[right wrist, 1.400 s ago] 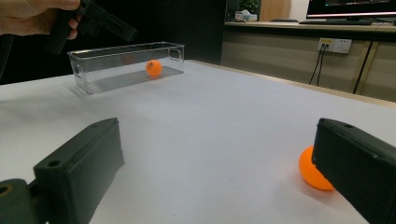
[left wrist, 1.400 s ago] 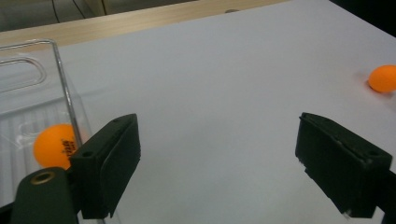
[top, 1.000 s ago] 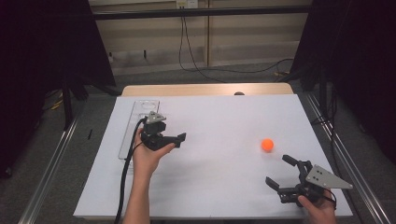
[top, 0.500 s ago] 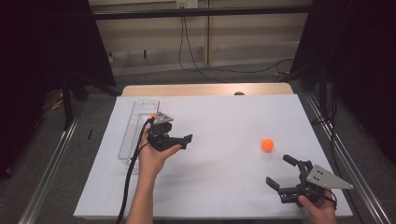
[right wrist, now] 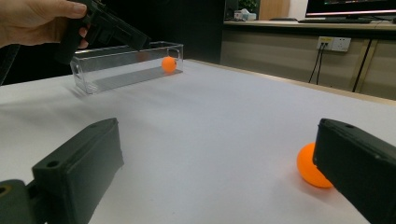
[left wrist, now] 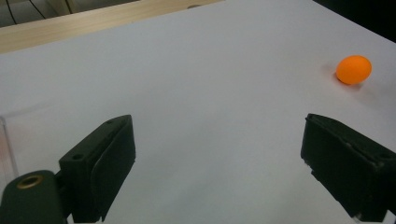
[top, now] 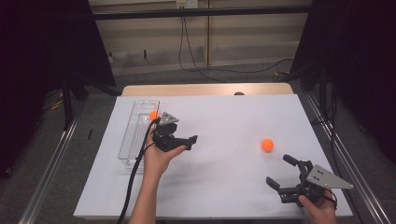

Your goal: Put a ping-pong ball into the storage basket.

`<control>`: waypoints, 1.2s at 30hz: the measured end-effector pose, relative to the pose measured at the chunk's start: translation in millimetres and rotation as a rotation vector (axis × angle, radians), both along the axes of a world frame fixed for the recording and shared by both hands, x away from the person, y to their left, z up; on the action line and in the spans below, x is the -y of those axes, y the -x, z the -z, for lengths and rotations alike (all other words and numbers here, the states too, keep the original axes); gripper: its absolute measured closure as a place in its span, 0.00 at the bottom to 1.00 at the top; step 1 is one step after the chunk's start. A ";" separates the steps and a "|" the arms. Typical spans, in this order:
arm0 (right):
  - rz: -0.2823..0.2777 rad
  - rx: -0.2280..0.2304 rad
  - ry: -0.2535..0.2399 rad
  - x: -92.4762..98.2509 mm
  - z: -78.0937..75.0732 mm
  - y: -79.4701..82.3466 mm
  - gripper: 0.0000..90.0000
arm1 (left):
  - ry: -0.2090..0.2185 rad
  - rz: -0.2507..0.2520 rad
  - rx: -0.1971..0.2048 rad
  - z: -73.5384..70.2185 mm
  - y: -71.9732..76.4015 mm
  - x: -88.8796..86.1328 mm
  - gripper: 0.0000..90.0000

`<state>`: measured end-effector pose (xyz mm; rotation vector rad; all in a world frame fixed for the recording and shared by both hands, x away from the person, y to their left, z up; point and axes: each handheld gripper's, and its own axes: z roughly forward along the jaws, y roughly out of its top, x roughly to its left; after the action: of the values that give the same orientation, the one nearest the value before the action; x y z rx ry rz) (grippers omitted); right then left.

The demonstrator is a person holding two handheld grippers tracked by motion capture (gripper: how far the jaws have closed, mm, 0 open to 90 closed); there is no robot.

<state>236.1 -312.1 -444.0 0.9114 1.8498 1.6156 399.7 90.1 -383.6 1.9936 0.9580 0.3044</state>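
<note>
- Since the earlier frames, the left tongs (top: 187, 141) have shifted a little to the right, away from the tray (top: 132, 140), while the right tongs (top: 282, 171) have kept their place.
- Left tongs: jaws have just been opening and now stand wide apart, with nothing between them; in the left gripper view bare white desk (left wrist: 210, 93) lies between the two black jaws.
- A hand (top: 159, 156) holds the left tongs just right of the tray, jaws pointing right across the desk.
- Right tongs: jaws wide apart and empty, held low at the near right corner of the desk by the other hand (top: 320, 210).
- One ball (top: 267, 144) lies loose on the desk, right of centre, apart from both tongs and nearer the right ones.
- In the right gripper view that ball (right wrist: 310, 168) sits partly behind the right-hand jaw; whether it touches the jaw I cannot tell.
- In the left gripper view the same ball (left wrist: 354, 69) lies well ahead, at the upper right.
- A second ball (top: 153, 115) rests inside the clear tray, at its far end.
</note>
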 end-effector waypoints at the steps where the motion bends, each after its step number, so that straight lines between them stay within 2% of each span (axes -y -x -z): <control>1: 0.001 0.000 0.001 -0.1 0.0 0.0 0.02 | 0.000 0.001 0.001 0.1 0.0 0.4 0.11; 4: -0.001 -0.001 0.001 -0.1 0.0 0.2 0.02 | 0.010 -0.001 0.000 1.1 0.0 3.4 0.11; 10: 0.001 0.001 0.000 0.7 0.1 0.2 0.02 | 0.009 0.012 -0.002 2.3 0.0 7.4 0.11; 12: 0.001 0.002 -0.001 0.8 -0.1 0.2 0.02 | -0.003 0.019 -0.005 2.8 -0.2 8.3 0.11; 19: 0.001 0.002 0.000 0.7 -0.1 0.2 0.02 | 0.013 0.022 -0.011 5.4 -0.2 12.6 0.11; 21: 0.002 0.002 0.000 0.7 -0.1 0.1 0.02 | 0.002 0.030 -0.010 5.7 -0.3 13.3 0.11; 36: -0.002 0.000 0.001 0.4 -0.1 0.5 0.02 | 0.010 0.036 -0.010 7.6 -0.4 18.3 0.11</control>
<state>235.5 -312.5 -443.9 0.9094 1.8510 1.6161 400.0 71.8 -391.3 2.0026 0.9267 0.2688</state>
